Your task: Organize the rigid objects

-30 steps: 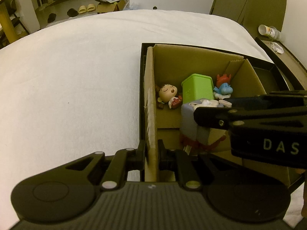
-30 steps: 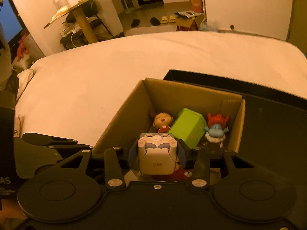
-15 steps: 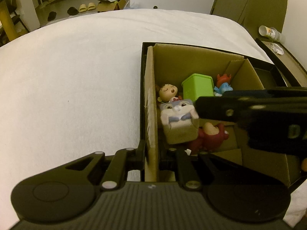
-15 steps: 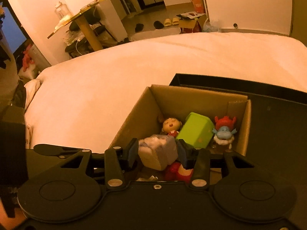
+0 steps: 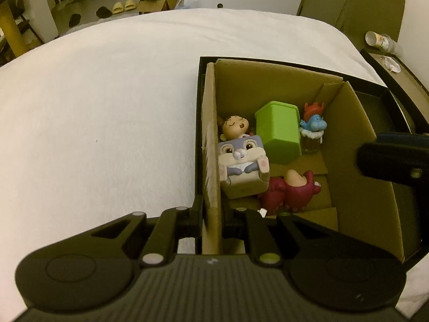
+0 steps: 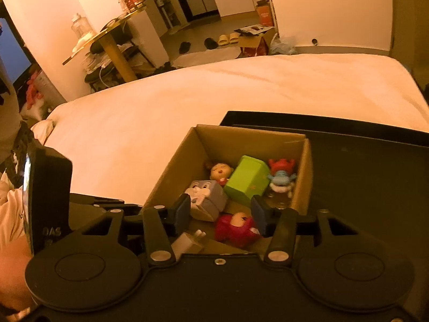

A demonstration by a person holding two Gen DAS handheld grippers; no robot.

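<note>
An open cardboard box [image 5: 362, 145] sits in a black tray [image 5: 380, 96] on the bed. My left gripper [image 5: 213, 214] is shut on the box's left wall. Inside lie a grey bunny cube [image 5: 242, 166], a green box [image 5: 278, 131], a sleeping-face doll [image 5: 236, 127], a blue figure with red hair [image 5: 312, 126] and a red figure [image 5: 289, 191]. My right gripper [image 6: 221, 212] hovers over the box's near end, its jaws opening with nothing pressed between them. The bunny cube [image 6: 206, 197] rests below and beyond its left finger, the red figure [image 6: 236, 225] under the gap.
The white bed [image 5: 93, 107] spreads left of and beyond the box. A bedside surface with a cup [image 5: 378, 39] stands at the far right, with cardboard sheets [image 5: 356, 0] behind it. A small white object [image 6: 187, 241] lies at the box's near end.
The right gripper let go of the bunny cube, which now lies tilted in the box against the left wall. Its jaws widened and it pulled back and up. The left gripper stayed put.
</note>
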